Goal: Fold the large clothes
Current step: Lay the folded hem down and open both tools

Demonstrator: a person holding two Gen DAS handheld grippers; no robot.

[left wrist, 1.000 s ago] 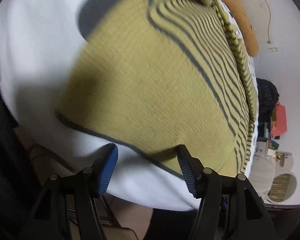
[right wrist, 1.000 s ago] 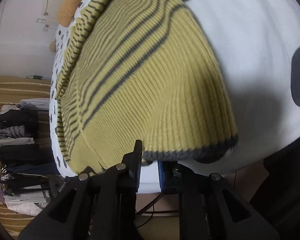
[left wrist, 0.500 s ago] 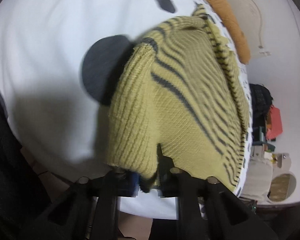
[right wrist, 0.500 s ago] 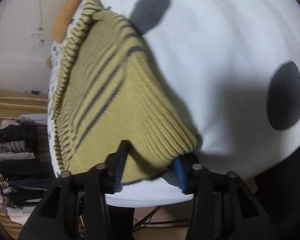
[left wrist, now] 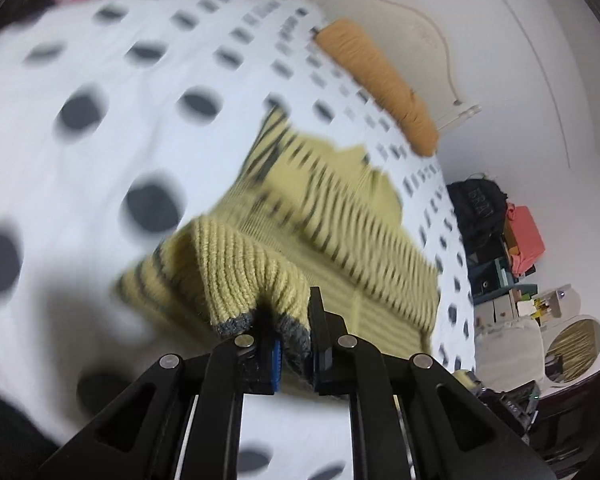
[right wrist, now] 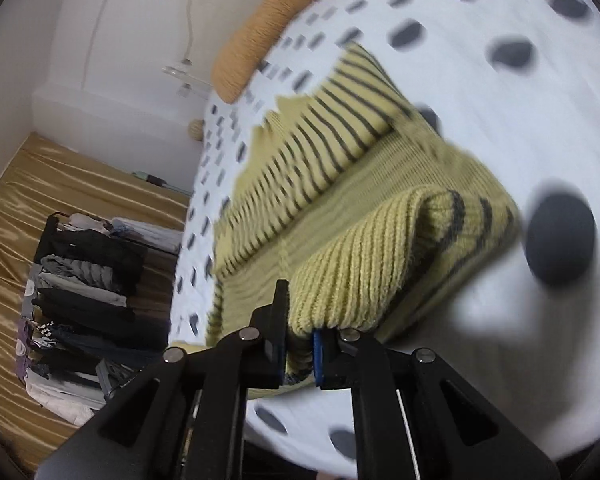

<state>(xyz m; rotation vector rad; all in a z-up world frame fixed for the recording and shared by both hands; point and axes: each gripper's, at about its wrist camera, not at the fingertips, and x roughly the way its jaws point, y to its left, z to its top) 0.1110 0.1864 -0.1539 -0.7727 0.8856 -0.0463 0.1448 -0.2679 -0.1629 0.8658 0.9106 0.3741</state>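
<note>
- The bed [left wrist: 112,136] has a white cover with dark spots. An orange pillow [left wrist: 380,76] lies at its far end.
- The sweater [right wrist: 340,184] is yellow with dark stripes. It lies on the bed, spread towards the pillow.
- The fold looks just begun. The near hem is up off the bed and curls over the flat part. The far half is not yet covered, so the hem has to be carried over and laid down.
- The left gripper [left wrist: 294,344] is pinched tight on one hem corner. The knit bulges right in front of it.
- The right gripper [right wrist: 300,350] has just squeezed in on the other hem corner. The cloth sits between its jaws, and the sweater stretches away from it.
</note>
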